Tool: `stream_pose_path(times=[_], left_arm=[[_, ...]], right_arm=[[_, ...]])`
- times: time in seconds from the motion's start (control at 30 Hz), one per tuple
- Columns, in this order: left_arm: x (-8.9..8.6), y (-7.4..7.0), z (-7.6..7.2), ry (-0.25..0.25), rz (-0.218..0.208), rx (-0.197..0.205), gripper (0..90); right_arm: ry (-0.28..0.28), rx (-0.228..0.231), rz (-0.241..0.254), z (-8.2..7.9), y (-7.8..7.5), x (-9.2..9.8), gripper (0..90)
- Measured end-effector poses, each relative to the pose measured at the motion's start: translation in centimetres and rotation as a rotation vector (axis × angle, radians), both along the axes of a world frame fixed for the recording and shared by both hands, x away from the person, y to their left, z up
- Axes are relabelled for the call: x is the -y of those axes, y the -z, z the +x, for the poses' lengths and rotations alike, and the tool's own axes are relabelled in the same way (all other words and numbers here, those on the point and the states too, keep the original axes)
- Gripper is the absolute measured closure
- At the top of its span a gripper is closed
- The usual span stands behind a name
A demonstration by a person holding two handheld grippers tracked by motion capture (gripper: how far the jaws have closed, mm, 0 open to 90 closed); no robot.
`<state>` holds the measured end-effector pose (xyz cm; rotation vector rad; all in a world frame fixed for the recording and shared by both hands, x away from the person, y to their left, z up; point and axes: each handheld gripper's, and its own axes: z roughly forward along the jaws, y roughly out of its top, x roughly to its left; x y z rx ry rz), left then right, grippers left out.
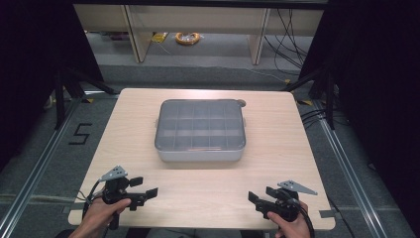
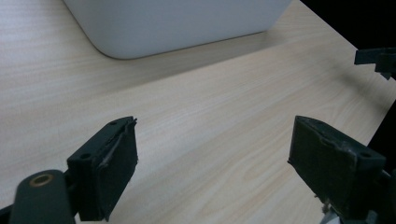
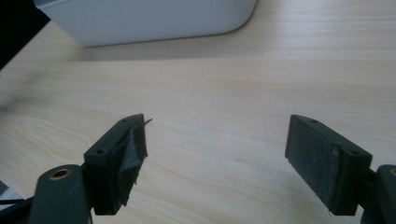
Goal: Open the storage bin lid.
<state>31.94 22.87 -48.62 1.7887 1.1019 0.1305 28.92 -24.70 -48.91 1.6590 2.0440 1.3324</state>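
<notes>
1. In the high view, a grey compartment box (image 1: 200, 130) with a clear lid sat shut in the middle of the frame, on the centre of a light wooden table (image 1: 133, 119). Through the lid a grid of dividers showed; I could not tell whether anything lay in the compartments.
2. The left gripper (image 1: 146, 193) sat in the lower left of the high view, held by the person's left hand (image 1: 99, 214) over the near edge of the table, well apart from the box. Its jaws pointed toward the right of the frame.
3. In the left gripper view, the left gripper (image 2: 212, 172) had its jaws spread wide, with bare wood between them and nothing held. The white wall of the box (image 2: 177, 23) filled the upper part of that frame, and the tip of the other gripper (image 2: 376, 58) poked in at the upper right edge.
4. The right gripper (image 1: 258, 198) sat in the lower right of the high view, held by the right hand (image 1: 292, 225), also well apart from the box, jaws pointing toward the left of the frame.
5. In the right gripper view, the right gripper (image 3: 215, 163) likewise stood wide open and empty over the table. The pad on its left jaw looked frayed and peeling. The box wall (image 3: 144, 18) ran along the top of that frame.
</notes>
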Motion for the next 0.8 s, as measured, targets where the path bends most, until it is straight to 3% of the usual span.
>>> stream_pose_path(times=[0.03, 0.07, 0.13, 0.17, 0.3, 0.37, 0.4, 0.47, 0.57, 0.6, 0.7, 0.77, 0.8], left_arm=[[0.0, 0.0, 0.0, 0.000, 0.000, 0.000, 14.8], [0.0, -0.1, 0.2, 0.012, 0.007, -0.013, 14.8], [0.1, -0.1, 0.5, -0.001, 0.009, -0.003, 14.8], [0.1, -0.1, 0.5, -0.002, 0.015, 0.001, 14.8], [0.1, -0.1, 0.7, -0.007, 0.012, 0.004, 14.9], [0.1, -0.3, 0.9, -0.008, 0.008, 0.009, 14.9], [0.1, -0.4, 1.0, -0.010, 0.010, 0.016, 14.9], [0.1, -0.6, 1.3, -0.008, 0.015, 0.014, 14.9], [0.2, -0.7, 1.6, -0.016, -0.003, 0.009, 15.2], [0.3, -0.9, 1.9, -0.009, -0.011, 0.001, 15.3], [0.3, -1.0, 2.7, -0.013, -0.010, 0.010, 15.4], [0.3, -1.0, 3.2, -0.031, -0.016, 0.009, 15.7], [0.3, -1.0, 3.5, -0.031, -0.005, 0.009, 15.7]], right_arm=[[0.000, 0.000, 0.000, 0.0, 0.0, 0.0, 21.0], [0.025, -0.026, 0.035, 0.0, -0.2, -0.2, 21.0], [0.008, 0.002, 0.041, 0.6, -0.6, 0.3, 20.1], [0.031, -0.024, 0.071, 0.6, -0.9, 0.1, 20.3], [0.019, 0.024, 0.044, 1.4, -1.2, 0.4, 20.3], [0.024, 0.027, 0.045, 2.0, -1.4, 0.5, 20.3], [0.034, -0.003, 0.076, 1.9, -1.6, 0.4, 20.3], [0.011, 0.015, 0.061, 2.6, -1.5, 0.7, 19.9], [0.024, 0.006, 0.036, 3.1, -1.4, 0.9, 20.3], [0.024, -0.005, 0.074, 3.7, -1.4, 1.1, 20.2], [0.030, 0.015, 0.080, 4.6, -1.6, 1.4, 20.2], [0.024, 0.011, 0.085, 5.3, -2.1, 1.5, 20.2], [0.040, -0.016, 0.110, 5.4, -2.3, 1.2, 20.2]])
